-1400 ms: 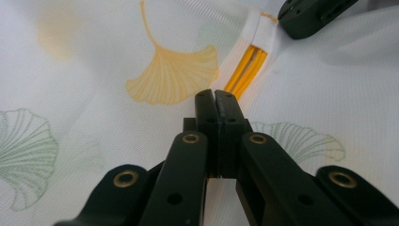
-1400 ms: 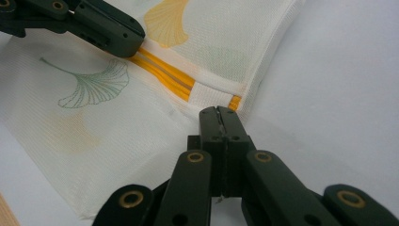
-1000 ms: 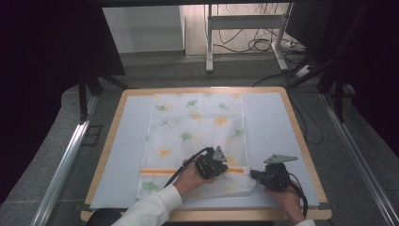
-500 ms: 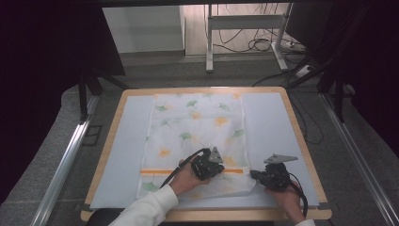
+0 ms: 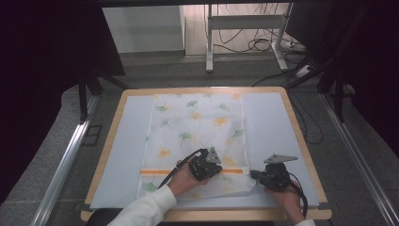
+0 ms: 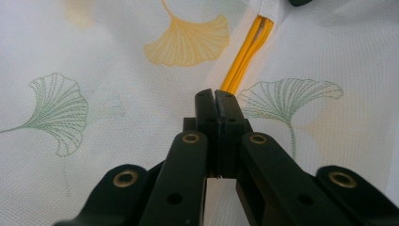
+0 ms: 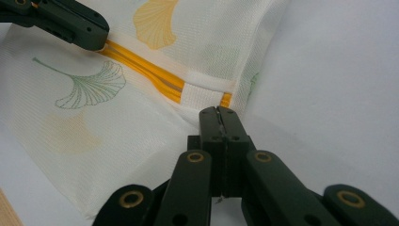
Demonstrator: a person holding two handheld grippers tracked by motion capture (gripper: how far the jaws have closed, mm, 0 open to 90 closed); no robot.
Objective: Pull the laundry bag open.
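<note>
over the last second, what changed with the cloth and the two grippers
Almost nothing. The left gripper edged slightly along the orange stripe of the ginkgo-leaf cloth, jaws shut throughout. The right gripper stayed put by the cloth's near right corner, also shut. The cloth lies as before on the table.

From the high view I can't see the fingers of either gripper: the left gripper [image 5: 205, 165] and right gripper [image 5: 275, 176] hide them under their own bodies. My left hand [image 5: 182, 178] covers part of the cloth [image 5: 197, 127] and its orange stripe [image 5: 157, 172]. In both gripper views the cloth runs off the frame, and whether any fabric sits pinched between the closed fingers is too fine to tell. The bench's [image 5: 108, 146] near edge is cut off by my sleeve [image 5: 146, 212].
</note>
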